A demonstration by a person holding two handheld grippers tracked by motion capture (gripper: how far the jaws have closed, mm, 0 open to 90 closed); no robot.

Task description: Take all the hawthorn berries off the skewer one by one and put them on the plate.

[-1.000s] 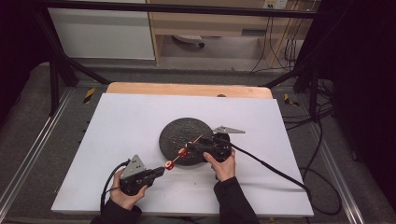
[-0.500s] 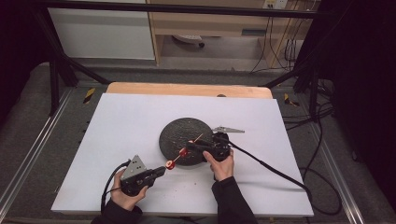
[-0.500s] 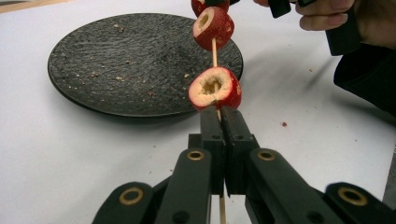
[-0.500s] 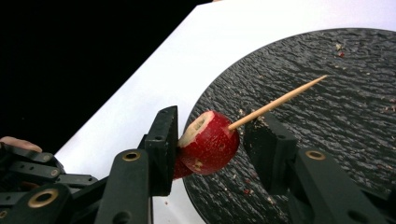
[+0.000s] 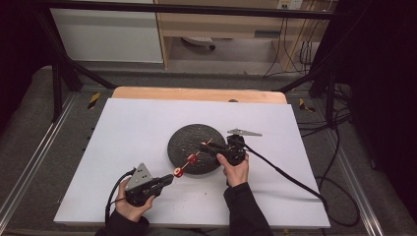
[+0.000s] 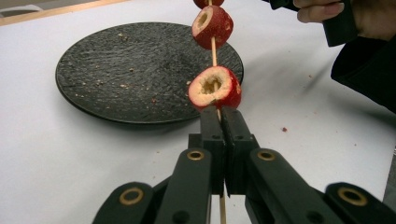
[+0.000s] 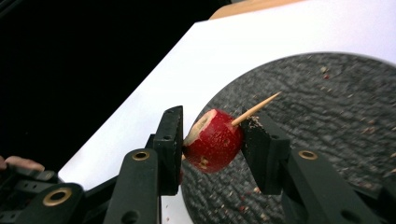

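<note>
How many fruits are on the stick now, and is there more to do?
Done: two red fruit pieces sit on the skewer, pinched by the left gripper. In hand: the right gripper has been closing on a third near the tip. Left: sliding it down. The plate holds crumbs.

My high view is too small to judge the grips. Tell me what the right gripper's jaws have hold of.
Observer: The right gripper has just been closing its jaws. They now press both sides of a red cored fruit piece near the pointed tip of the skewer.
Operator: Report the left gripper.
Observer: The left gripper is shut on the bare skewer, right under the lowest fruit piece.
Operator: Describe the plate.
Observer: The dark plate is strewn with small crumbs, and no fruit lies on it.
</note>
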